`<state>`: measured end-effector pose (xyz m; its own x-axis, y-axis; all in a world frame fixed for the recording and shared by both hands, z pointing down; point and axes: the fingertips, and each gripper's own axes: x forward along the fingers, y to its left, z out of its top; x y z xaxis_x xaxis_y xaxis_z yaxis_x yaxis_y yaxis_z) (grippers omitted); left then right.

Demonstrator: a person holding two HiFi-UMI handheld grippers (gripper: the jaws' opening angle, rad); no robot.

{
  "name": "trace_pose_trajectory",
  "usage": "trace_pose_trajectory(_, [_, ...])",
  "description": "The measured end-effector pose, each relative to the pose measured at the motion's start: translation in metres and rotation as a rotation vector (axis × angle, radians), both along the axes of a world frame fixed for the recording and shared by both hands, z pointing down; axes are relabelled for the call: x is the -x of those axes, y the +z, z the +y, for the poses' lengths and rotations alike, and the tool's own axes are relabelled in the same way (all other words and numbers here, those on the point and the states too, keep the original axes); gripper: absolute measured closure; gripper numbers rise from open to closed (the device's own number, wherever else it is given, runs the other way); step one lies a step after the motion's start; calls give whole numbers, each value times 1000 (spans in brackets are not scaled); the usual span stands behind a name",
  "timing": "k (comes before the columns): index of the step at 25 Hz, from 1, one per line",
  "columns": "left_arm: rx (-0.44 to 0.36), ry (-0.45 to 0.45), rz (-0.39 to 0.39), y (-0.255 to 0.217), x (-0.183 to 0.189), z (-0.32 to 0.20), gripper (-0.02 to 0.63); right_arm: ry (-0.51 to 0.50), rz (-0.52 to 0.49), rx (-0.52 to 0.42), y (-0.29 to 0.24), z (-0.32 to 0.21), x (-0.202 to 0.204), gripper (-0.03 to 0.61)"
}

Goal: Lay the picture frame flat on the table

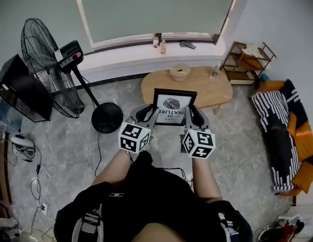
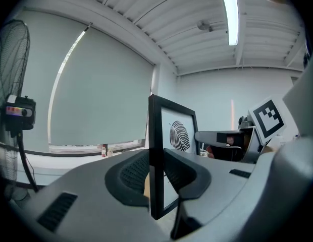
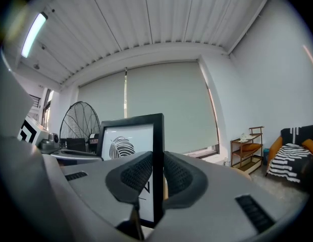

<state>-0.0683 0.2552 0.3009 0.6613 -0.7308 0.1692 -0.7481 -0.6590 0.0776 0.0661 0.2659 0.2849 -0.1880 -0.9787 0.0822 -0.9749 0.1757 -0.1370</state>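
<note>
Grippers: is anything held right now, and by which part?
The picture frame, held by both: left gripper shut on its left side edge, right gripper shut on its right side edge.

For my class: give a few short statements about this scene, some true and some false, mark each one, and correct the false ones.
1. The left gripper and the right gripper are each shut on a side edge of the picture frame. True.
2. A woven basket stands on the wooden table. True.
3. The picture frame lies flat on the wooden table. False: it is held up in the two grippers, off the tabletop.
4. The pedestal fan stands to the person's right. False: the pedestal fan stands to the person's left, near the window wall.
</note>
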Motion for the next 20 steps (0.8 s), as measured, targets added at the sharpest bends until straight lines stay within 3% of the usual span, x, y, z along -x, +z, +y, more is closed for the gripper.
trace_pose_trajectory(20, [65, 102, 36, 2, 19, -315, 511, 88, 47, 62, -5, -299, 23, 492])
